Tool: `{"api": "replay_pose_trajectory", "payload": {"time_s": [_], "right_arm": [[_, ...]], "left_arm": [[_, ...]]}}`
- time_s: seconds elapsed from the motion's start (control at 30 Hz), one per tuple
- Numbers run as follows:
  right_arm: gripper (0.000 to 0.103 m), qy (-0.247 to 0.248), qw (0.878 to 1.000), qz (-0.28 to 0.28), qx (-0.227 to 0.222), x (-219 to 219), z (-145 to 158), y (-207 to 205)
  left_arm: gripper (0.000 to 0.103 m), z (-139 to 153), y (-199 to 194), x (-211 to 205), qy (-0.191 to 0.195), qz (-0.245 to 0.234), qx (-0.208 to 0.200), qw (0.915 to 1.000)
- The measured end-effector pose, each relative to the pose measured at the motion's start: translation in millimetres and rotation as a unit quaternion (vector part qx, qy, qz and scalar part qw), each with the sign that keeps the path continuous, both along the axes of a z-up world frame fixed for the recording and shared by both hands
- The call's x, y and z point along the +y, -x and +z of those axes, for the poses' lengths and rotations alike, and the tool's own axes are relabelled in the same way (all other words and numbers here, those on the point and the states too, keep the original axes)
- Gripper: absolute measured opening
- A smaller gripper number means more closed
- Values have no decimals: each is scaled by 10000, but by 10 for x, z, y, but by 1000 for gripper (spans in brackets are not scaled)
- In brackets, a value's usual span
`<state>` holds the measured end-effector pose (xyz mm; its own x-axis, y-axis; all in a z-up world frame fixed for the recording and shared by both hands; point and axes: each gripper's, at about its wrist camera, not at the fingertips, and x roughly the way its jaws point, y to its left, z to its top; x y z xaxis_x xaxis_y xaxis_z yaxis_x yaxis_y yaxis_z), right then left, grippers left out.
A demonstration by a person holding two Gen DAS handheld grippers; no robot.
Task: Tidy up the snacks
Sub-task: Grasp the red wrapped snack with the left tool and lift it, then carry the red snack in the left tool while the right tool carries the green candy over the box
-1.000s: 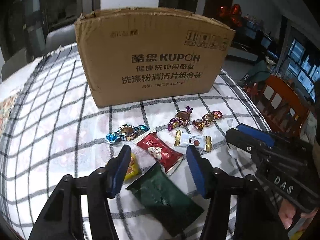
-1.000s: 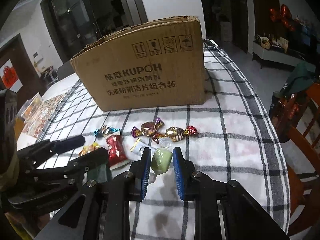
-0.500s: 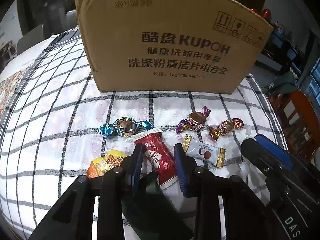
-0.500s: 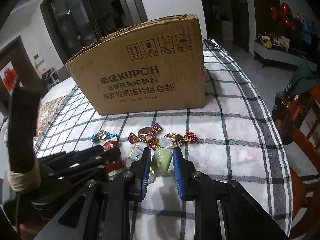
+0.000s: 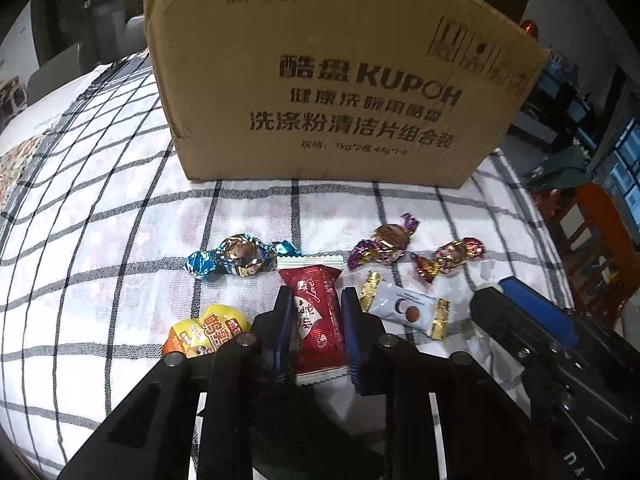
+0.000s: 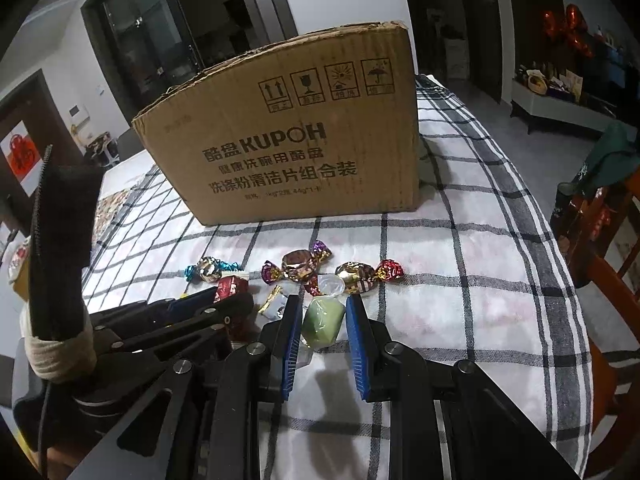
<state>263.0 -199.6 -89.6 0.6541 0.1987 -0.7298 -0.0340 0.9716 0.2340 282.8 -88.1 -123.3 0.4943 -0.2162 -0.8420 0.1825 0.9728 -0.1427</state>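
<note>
On the checked cloth, my left gripper [image 5: 317,296] has its jaws closing, and the blue pads press both sides of a red snack packet [image 5: 318,324] that lies flat. Under that gripper lies a dark green packet [image 5: 304,424]. My right gripper [image 6: 324,302] is shut on a pale green wrapped candy [image 6: 322,320], close beside the left gripper [image 6: 224,298]. A tall cardboard box [image 5: 340,80] stands behind the snacks. Its inside is hidden.
Around the red packet lie a blue foil candy [image 5: 240,258], a purple foil candy [image 5: 384,242], a red-gold foil candy [image 5: 450,258], a white bar [image 5: 404,310] and a yellow packet [image 5: 206,332]. A wooden chair [image 6: 608,264] stands off the table's right edge.
My left gripper moved forward and down from over the dark green packet to the red packet, and its jaws narrowed onto it. The right gripper kept still with the green candy.
</note>
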Motion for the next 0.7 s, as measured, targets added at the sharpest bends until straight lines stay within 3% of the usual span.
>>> {"api": "replay_pose_trajectory", "payload": {"time_s": [0.23,0.7], "right_arm": [[24,-14,9999,36,-100,39,121,36],[24,8,9970,67,-774,121,703,123]], "left_arm": [[24,192,126,94,154,-81,-273,9995],[24,960,288,332,523,-261,-1098,9922]]}}
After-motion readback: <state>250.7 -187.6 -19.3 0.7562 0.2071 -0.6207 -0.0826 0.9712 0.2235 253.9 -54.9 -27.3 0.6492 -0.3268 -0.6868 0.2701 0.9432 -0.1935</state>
